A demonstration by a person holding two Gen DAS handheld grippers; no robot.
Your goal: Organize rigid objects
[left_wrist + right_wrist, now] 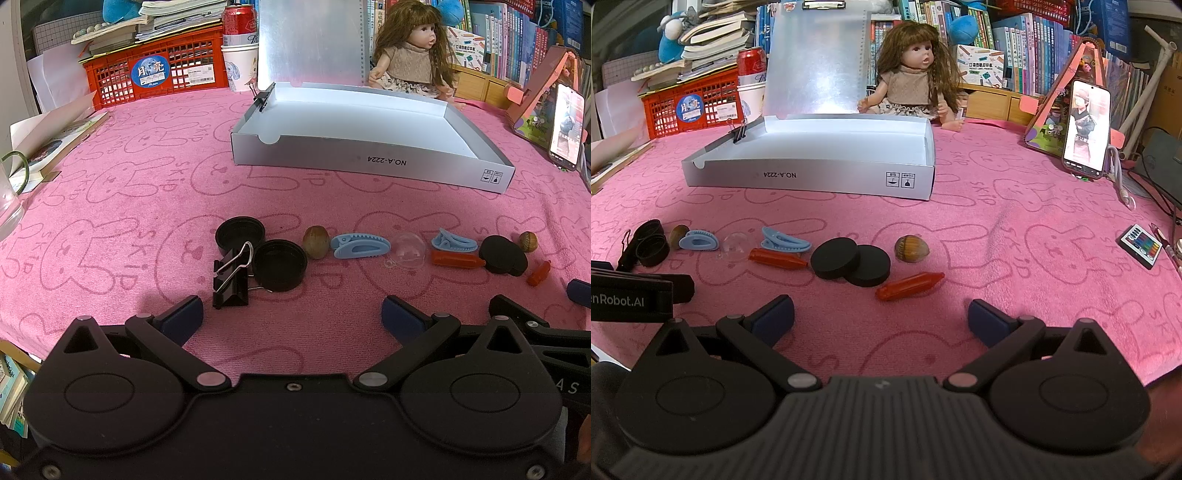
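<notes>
Pink towel (110, 206), left gripper (291, 314) fingers wide and empty, right gripper (881, 314) likewise, above scattered trinkets.

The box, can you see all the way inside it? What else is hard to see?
- Box floor: in both views the front wall hides the near part.
- Two black caps: right wrist view, far left, too small to see whether they are hollow.
- Phone: left wrist view, at the picture's right edge, screen too blurred to read.

small objects (849, 260) rowed before open box (812, 173)
</notes>
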